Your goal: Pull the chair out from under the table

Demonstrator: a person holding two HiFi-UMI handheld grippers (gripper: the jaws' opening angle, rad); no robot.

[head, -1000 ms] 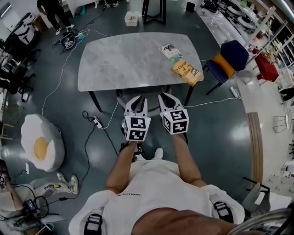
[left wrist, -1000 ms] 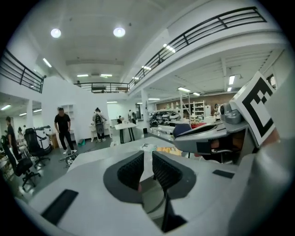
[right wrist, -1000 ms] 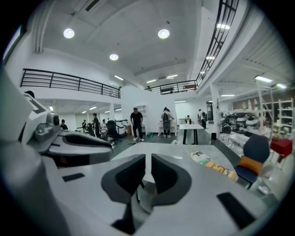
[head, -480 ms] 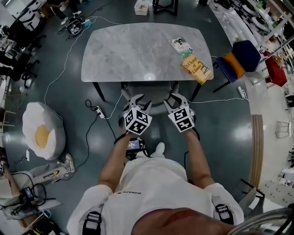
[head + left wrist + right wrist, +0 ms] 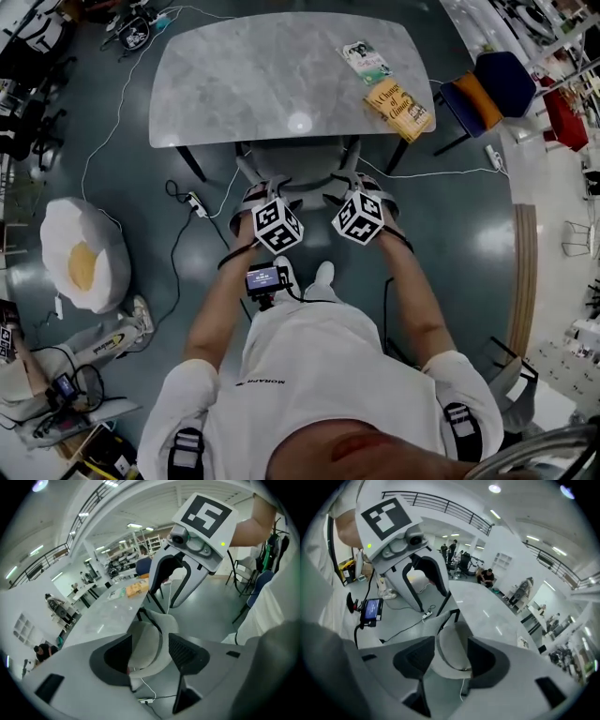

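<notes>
While spread jaws straddle the pale grey curved-back chair [image 5: 298,161], I aim.
My left gripper [image 5: 261,192] and right gripper [image 5: 364,185] just opened; pinch the rim evenly, pull near.

Dark glossy grey floor [image 5: 450,244] w/ light glare. Grey marble-look tabletop [image 5: 272,75] at 12 o'clock. Blue chair w/ orange cushion [image 5: 483,94] at 2. White egg-shaped beanbag w/ yellow centre [image 5: 80,262] at 9. White power strip [image 5: 195,200] & cables near 10. Ceiling strip lights [image 5: 134,526], railed mezzanine [image 5: 440,503] overhead.
</notes>
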